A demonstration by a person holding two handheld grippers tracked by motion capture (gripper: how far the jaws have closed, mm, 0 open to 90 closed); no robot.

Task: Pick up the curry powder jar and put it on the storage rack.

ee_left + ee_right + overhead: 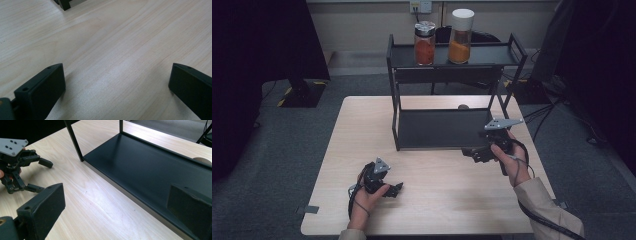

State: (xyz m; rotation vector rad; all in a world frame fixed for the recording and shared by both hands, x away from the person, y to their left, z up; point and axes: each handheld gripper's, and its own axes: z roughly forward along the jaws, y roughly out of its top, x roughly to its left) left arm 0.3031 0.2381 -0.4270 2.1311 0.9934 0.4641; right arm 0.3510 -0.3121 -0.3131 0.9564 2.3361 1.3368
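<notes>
My right gripper (476,153) and left gripper (393,189) are both spread wide, holding nothing. The rack (439,129) looks stiff and heavy, so I'd grab its thin front leg (74,140).

This looks like a lab or test room rather than a home. A plain wooden table (432,200) stands alone on grey carpet (272,165), with black curtains (257,45) hung at both sides. Cables (557,107) trail across the floor by a stand's base (302,95) marked with yellow-black tape, and a wall socket (420,6) sits behind a black rack (452,127).
</notes>
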